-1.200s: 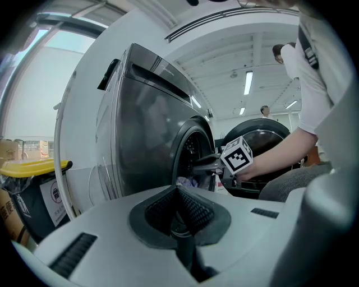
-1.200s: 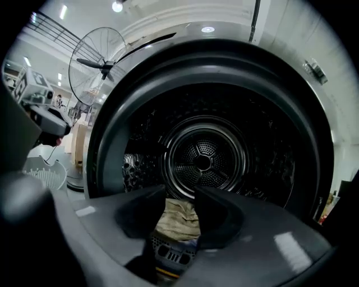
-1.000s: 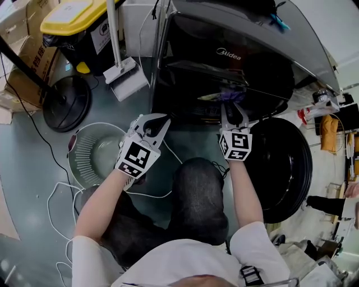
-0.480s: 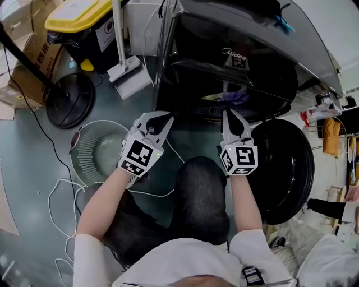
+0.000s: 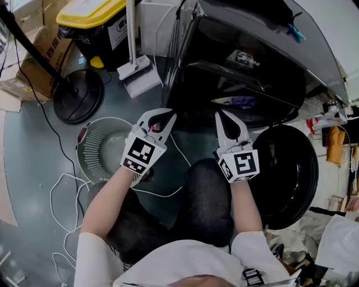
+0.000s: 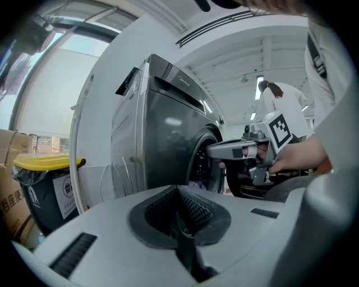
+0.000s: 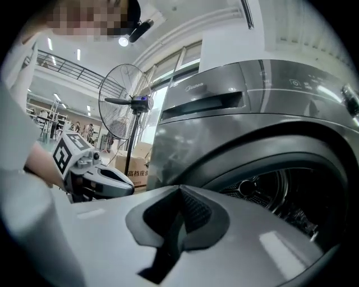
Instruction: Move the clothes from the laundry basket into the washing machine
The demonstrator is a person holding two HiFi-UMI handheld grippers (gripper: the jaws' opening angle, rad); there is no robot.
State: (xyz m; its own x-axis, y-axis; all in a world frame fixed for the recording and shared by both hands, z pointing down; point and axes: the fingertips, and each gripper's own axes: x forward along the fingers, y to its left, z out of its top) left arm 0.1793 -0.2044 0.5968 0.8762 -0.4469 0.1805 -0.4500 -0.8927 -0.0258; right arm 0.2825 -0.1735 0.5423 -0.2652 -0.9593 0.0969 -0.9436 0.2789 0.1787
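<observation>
- The left gripper (image 5: 161, 116), white plastic with a square-marker cube, has its jaws pressed together with nothing between them. It hangs over the grey floor (image 5: 33, 146), pointing at the machine's front left corner.
- The right gripper (image 5: 220, 115), of the same make, is also closed and empty. It sits just in front of the lower edge of the drum opening, near the left gripper.
- A purple garment (image 5: 244, 102) lies inside the drum, at the front edge of the opening.
- The dark grey front-loading washing machine (image 5: 252, 61) has its round black door (image 5: 286, 168) swung open at the right of the opening.
- The white round slatted plastic laundry basket (image 5: 92, 151) stands on the floor near the machine's front left corner, just left of the left gripper. Its bare bottom shows.
- A thin white cable (image 5: 61, 190) loops over the floor beside the basket.
- Further back on the floor stand a round black fan base (image 5: 78, 103), a white long-handled cleaning tool (image 5: 140, 75), a black bin with a yellow lid (image 5: 95, 17) and a brown cardboard box (image 5: 42, 53).
</observation>
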